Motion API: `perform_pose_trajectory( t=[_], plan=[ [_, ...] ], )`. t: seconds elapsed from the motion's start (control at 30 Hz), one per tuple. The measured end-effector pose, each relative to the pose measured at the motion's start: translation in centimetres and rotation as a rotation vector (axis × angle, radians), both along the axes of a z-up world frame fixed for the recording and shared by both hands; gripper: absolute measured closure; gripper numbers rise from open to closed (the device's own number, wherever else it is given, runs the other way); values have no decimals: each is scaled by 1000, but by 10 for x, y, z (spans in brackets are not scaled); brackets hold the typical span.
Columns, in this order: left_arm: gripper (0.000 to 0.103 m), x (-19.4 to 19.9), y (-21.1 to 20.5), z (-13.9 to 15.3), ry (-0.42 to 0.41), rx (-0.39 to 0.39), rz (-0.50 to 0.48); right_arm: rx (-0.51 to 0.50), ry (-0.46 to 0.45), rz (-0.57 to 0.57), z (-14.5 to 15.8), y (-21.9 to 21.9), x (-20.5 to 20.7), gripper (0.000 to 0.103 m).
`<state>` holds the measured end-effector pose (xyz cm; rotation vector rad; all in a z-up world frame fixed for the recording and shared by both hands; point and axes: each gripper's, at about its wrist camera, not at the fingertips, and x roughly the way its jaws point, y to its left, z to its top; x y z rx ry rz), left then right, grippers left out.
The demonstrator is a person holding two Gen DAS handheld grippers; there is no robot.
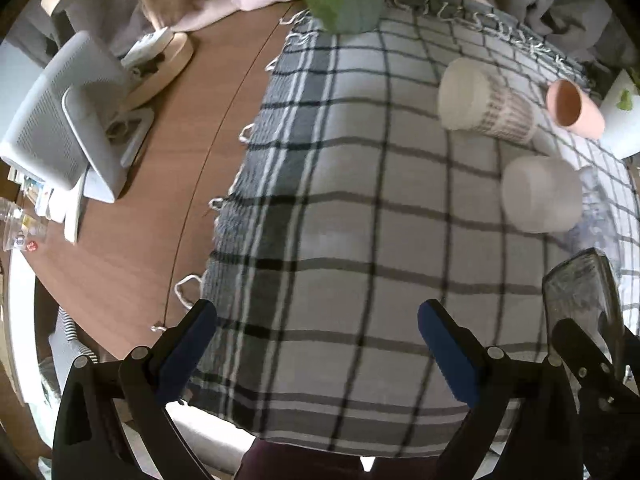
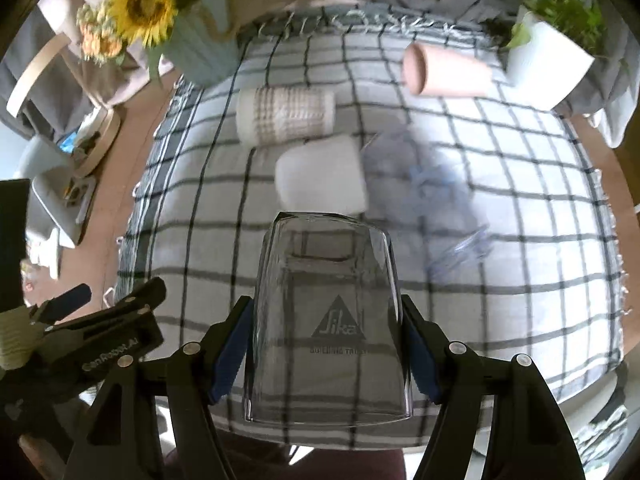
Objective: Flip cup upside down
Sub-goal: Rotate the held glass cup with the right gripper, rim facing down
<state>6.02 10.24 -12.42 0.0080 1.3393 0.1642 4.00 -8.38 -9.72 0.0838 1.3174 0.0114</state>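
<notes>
Two tools, right tool pinching glass cup, left tool spread over bare plaid cloth.

I count four cups in all: one clear glass cup between my right tongs, one ribbed cream cup, one plain white cup, and one pink cup. There are two potted plants: one sunflower vase and one white planter. One checked cloth covers one wooden table.
</notes>
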Motion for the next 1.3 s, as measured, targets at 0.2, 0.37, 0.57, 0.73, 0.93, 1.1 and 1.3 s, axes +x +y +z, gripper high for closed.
perform_pose_trajectory(
  t=[0.2,0.37,0.57,0.73,0.93,1.1,1.3],
  plan=[
    [0,0,11,-17,41,9,5,-36,9,13,-27,18,6,33],
    [0,0,18,-26,63,20,15,-49,48,19,-47,28,8,33],
    [0,1,17,-33,87,4,8,-74,54,30,-52,36,3,33],
    [1,1,18,-35,87,13,12,-42,114,52,-60,43,1,35],
    [1,1,20,-39,96,12,15,-45,116,57,-60,45,-1,35],
    [1,1,19,-36,93,14,18,-31,113,52,-59,44,1,33],
    [1,-1,13,-22,74,17,22,-15,79,28,-39,30,-5,23]
  ],
)
